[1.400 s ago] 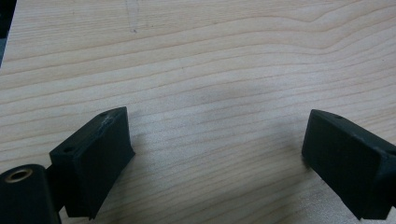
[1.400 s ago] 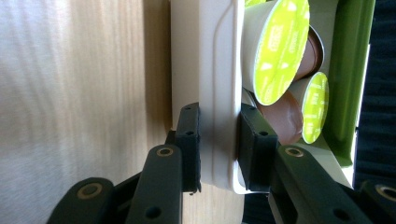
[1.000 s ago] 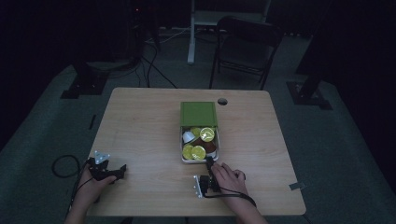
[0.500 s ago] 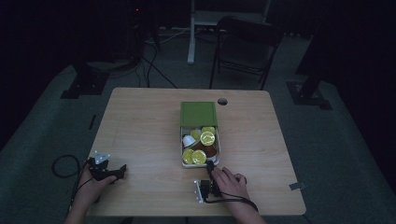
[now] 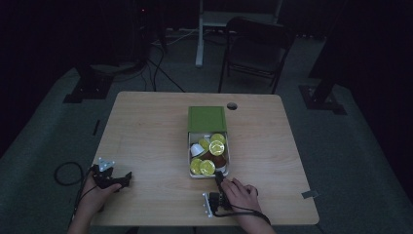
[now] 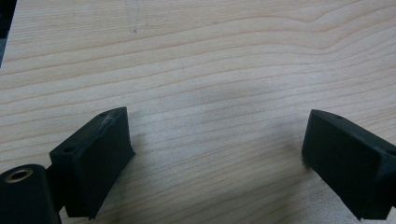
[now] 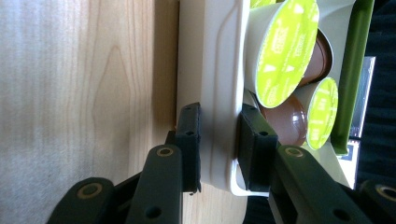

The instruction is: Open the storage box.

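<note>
White tray wall pinched by right gripper; left gripper spread over table

A light wooden table stands on a dark grey floor, with a small round hole near its far edge. Behind it a dark folding chair sits beside a pale upright post, and black cables run across the floor toward a dark stand base on the left. Another dark base rests on the floor at the right, and a small grey scrap lies near the table's right corner.
</note>
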{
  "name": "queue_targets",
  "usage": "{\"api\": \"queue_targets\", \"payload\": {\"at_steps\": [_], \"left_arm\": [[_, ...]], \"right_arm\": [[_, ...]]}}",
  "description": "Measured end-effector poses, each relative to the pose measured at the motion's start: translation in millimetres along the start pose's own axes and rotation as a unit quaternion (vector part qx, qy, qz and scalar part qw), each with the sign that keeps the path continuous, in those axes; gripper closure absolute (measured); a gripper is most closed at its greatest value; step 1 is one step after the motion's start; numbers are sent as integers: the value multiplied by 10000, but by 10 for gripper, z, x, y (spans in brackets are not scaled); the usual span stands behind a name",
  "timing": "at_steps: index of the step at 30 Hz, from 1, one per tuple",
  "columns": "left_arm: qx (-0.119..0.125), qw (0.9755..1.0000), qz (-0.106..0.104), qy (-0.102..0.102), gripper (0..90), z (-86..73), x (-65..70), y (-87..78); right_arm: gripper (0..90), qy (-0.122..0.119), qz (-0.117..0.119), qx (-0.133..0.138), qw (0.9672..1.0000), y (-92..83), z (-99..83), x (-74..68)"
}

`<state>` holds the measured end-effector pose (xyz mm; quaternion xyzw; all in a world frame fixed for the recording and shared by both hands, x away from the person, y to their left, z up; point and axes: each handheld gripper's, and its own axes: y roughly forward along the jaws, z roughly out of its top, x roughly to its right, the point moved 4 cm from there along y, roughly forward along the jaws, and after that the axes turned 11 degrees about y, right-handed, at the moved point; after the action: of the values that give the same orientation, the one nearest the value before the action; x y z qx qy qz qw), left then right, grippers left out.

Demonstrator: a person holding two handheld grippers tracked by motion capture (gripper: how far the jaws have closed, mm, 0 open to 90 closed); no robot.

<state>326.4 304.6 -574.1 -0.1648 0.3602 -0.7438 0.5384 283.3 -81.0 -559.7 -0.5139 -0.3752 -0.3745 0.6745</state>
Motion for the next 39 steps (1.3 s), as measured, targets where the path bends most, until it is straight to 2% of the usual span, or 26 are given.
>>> {"api": "queue_targets", "payload": {"at_steps": [9, 12, 14, 17, 22, 24, 28, 33, 37, 39], "left_arm": [[0, 10000, -1, -1, 86, 0, 0, 0], [0, 10000, -1, 0, 86, 0, 0, 0], [-1, 10000, -2, 0, 86, 0, 0, 0], [-1, 10000, -1, 0, 86, 0, 0, 0], [2, 10000, -1, -1, 86, 0, 0, 0], [0, 10000, -1, -1, 86, 0, 0, 0], [0, 10000, -1, 1, 86, 0, 0, 0], [-1, 10000, -1, 0, 86, 0, 0, 0], [-1, 10000, -1, 0, 86, 0, 0, 0], [-1, 10000, -1, -1, 86, 0, 0, 0]], "right_arm": [[722, 15, 38, 29, 10000, -43, 9, -19], [707, 103, 101, -25, 9999, -52, 14, -11], [686, 119, 159, 61, 9998, -73, 30, 3], [646, 222, 241, 168, 9993, -124, 39, 41], [618, 593, 376, 297, 9971, -203, 40, 119], [600, 778, 494, 331, 9952, -231, 35, 154], [606, 1129, 581, 448, 9909, -273, 2, 233], [613, 1584, 681, 575, 9833, -314, -76, 326], [614, 1849, 753, 586, 9781, -335, -159, 382], [613, 2059, 809, 557, 9736, -342, -214, 397]]}}
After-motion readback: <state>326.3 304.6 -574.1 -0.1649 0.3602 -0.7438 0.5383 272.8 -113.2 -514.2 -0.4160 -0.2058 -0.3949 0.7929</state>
